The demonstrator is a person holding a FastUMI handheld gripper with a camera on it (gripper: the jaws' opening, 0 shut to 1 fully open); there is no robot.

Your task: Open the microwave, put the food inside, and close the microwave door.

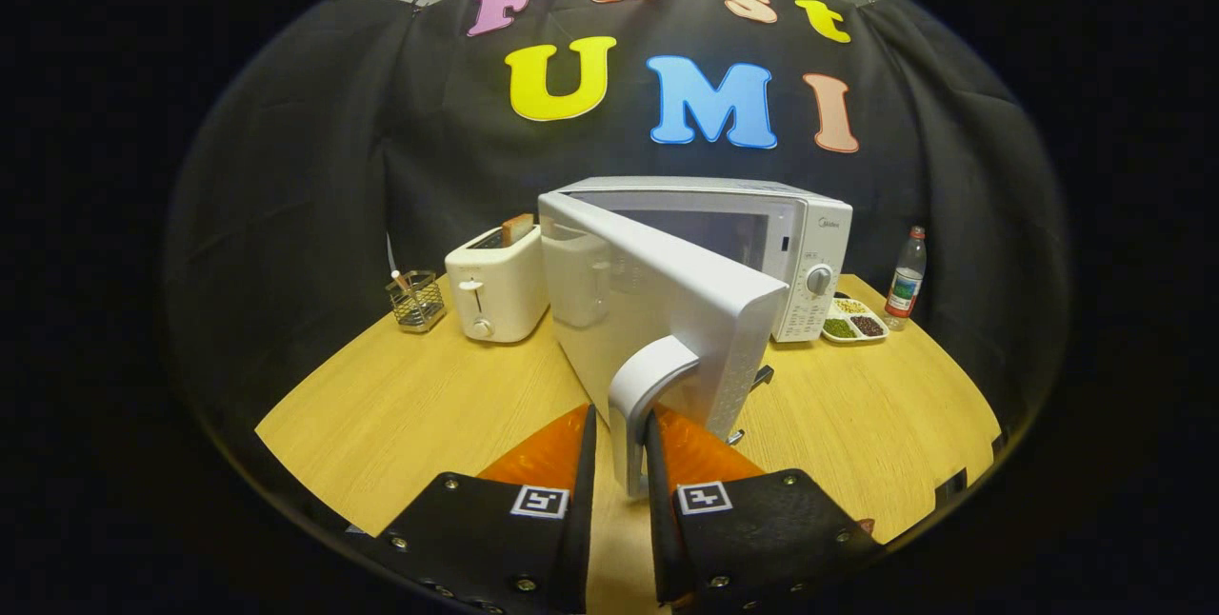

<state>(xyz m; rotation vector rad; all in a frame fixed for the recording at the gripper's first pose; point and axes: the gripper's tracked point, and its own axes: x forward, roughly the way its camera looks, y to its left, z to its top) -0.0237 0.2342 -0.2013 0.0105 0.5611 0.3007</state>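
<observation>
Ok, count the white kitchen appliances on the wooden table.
2. A white toaster stands beside a wire mesh holder; to its other side is a white microwave, its door handle between the gripper fingers. Others could hide behind the open door.

We count one microwave (752, 244) with one door (657, 310) and one handle (640, 406), and one toaster (495, 291). We also count one wire basket (417, 301), one bottle (906, 282), one divided tray (854, 320) and one table (429, 406). The one gripper (621, 425) has two fingers, closed on the handle.

The gripper (621, 425) has black screwed plates bearing square black-and-white markers behind its two wedge-shaped fingers (557, 453).
</observation>
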